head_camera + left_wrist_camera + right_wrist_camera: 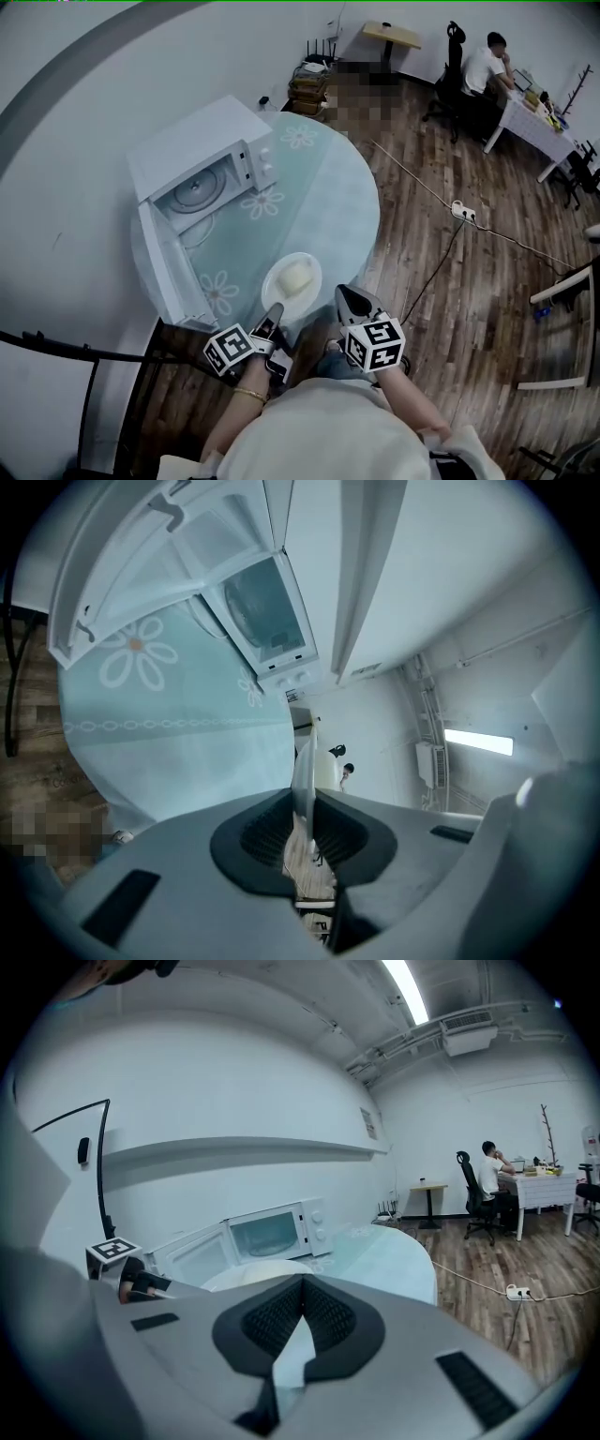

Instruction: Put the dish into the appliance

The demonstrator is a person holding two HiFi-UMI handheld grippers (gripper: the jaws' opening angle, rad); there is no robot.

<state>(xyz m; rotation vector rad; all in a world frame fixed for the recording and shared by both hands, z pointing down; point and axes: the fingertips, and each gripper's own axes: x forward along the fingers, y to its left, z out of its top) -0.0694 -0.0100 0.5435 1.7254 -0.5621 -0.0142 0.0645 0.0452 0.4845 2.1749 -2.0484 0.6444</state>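
Left fingers [253, 841] pinch plate [277, 292] rim | right fingers [272, 1321] pressed together | microwave [197, 141] door [169, 267] open, seemingly near plate

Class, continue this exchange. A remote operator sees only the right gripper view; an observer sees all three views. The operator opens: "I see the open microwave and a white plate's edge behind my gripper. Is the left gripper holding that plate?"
Observer: Yes. The left gripper view shows the left gripper shut on the plate, its thin rim pinched between the pads.
Operator: Is anything on the plate?
Observer: The head view shows a pale lump of food lying on it.
Operator: Where is my gripper relative to the plate?
Observer: In the head view the right gripper is beside the plate's right rim, apparently not touching it.
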